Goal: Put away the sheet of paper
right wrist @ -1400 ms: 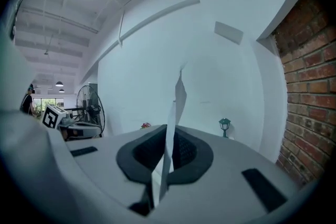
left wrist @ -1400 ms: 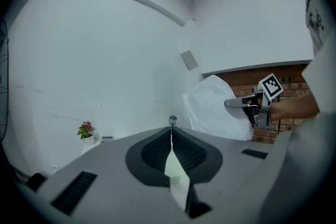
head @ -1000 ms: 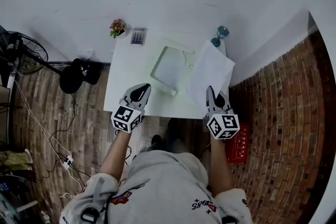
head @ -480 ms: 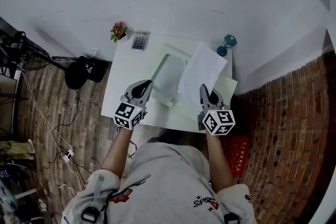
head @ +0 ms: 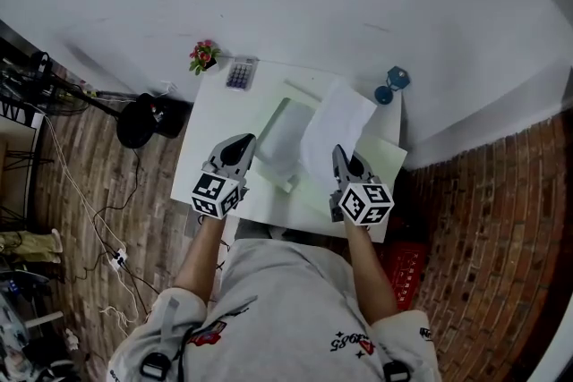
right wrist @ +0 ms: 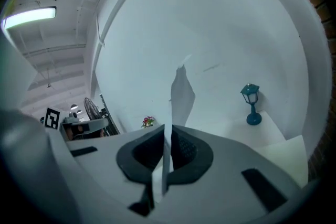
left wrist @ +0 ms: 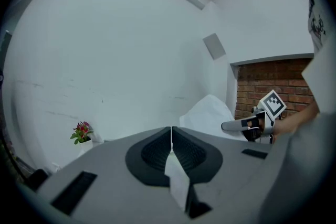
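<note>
A white sheet of paper (head: 336, 123) stands up from the table, its near edge pinched in my shut right gripper (head: 339, 153). The right gripper view shows the sheet (right wrist: 181, 93) edge-on, rising from between the closed jaws (right wrist: 167, 129). A translucent folder (head: 285, 131) lies on the white table (head: 215, 112) just left of the sheet. My left gripper (head: 243, 142) is at the folder's left side. Its jaws (left wrist: 171, 129) are shut on a thin pale flap, seemingly the folder's cover. The left gripper view has the sheet (left wrist: 209, 113) on its right.
A pale green mat (head: 387, 162) lies under the sheet at the table's right. A blue lantern (head: 392, 83), a calculator (head: 238, 72) and a flower pot (head: 203, 55) stand along the far edge. A black fan (head: 139, 119) and cables sit on the floor at left, a red crate (head: 408, 267) at right.
My right gripper has carried the sheet leftward, closer to the folder, uncovering the green mat. The left gripper has stayed by the folder's left side.
</note>
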### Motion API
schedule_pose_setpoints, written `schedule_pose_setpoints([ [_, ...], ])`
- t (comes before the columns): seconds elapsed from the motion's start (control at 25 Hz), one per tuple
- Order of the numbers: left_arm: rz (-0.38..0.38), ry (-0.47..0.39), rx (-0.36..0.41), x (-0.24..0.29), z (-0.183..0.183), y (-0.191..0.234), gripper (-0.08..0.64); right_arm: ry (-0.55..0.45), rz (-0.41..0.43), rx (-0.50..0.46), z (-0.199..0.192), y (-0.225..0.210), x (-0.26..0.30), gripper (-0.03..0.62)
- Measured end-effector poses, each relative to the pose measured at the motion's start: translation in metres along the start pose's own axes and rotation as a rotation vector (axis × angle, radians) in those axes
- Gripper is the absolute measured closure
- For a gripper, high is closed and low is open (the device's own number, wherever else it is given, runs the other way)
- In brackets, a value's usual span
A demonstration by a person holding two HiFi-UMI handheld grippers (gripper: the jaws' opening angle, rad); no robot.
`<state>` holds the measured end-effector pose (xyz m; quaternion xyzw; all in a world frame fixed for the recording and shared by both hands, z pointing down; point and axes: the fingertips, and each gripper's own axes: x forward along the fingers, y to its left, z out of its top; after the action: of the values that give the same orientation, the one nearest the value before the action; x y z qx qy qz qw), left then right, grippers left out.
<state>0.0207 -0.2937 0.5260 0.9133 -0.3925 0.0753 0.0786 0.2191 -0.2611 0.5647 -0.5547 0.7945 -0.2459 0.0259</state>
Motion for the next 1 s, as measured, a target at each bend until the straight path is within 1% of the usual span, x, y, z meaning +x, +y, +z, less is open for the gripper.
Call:
schedule_pose_setpoints([
  [0.24, -0.046, 0.023, 0.005, 0.015, 0.001, 0.010, 0.535, 0.037, -0.016, 0.053, -0.018, 0.000, 0.020, 0.594],
  [0.44, -0.067, 0.038, -0.008, 0.020, -0.002, 0.032, 0.535, 0.069, -0.020, 0.096, -0.036, 0.010, 0.042, 0.594],
  [0.52, -0.075, 0.045, -0.009, 0.021, -0.003, 0.042, 0.535, 0.073, -0.034, 0.135, -0.044, 0.010, 0.048, 0.594],
  [0.72, -0.103, 0.057, -0.012, 0.024, -0.005, 0.064, 0.535, 0.090, -0.077, 0.283, -0.073, 0.000, 0.059, 0.594],
  [0.88, -0.119, 0.069, -0.015, 0.025, -0.006, 0.079, 0.535, 0.134, -0.119, 0.361, -0.099, -0.009, 0.063, 0.594],
  [1.0, -0.130, 0.072, -0.016, 0.026, -0.008, 0.086, 0.535, 0.140, -0.157, 0.413, -0.114, -0.017, 0.061, 0.592],
])
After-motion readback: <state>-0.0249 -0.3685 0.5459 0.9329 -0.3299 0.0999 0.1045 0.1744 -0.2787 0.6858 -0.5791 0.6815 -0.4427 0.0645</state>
